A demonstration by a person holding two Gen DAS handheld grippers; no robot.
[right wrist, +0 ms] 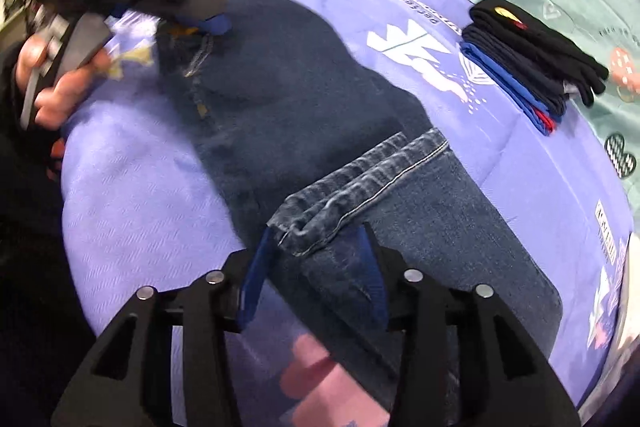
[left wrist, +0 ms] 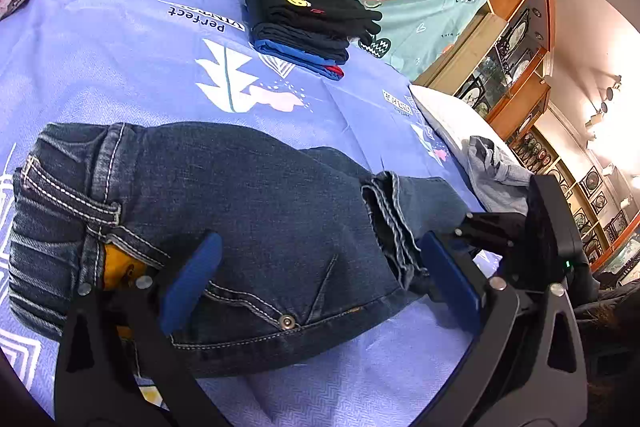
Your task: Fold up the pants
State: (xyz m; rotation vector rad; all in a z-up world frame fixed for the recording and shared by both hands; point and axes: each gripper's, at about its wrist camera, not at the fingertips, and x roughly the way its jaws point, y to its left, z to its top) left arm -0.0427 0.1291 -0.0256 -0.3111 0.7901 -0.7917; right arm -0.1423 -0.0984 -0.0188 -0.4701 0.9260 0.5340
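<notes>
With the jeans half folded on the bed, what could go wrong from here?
1. The right gripper has its jaws apart around the leg hems; the loose hems may slip and spoil the fold.
2. The left gripper straddles the jeans near the waist; lifting it carelessly could drag the denim askew.

Left gripper point(left wrist: 316, 279): jaws wide apart, tilted moderately down, blue pads point(left wrist: 192, 283) clear of each other. In the right wrist view it sits at top left, held by a bare hand point(right wrist: 52, 95) wrapped round its grip. Right gripper point(right wrist: 316, 275): pitched steeply down, jaws partly apart, blue pads point(right wrist: 256, 279) not pressing. View is motion-blurred.
</notes>
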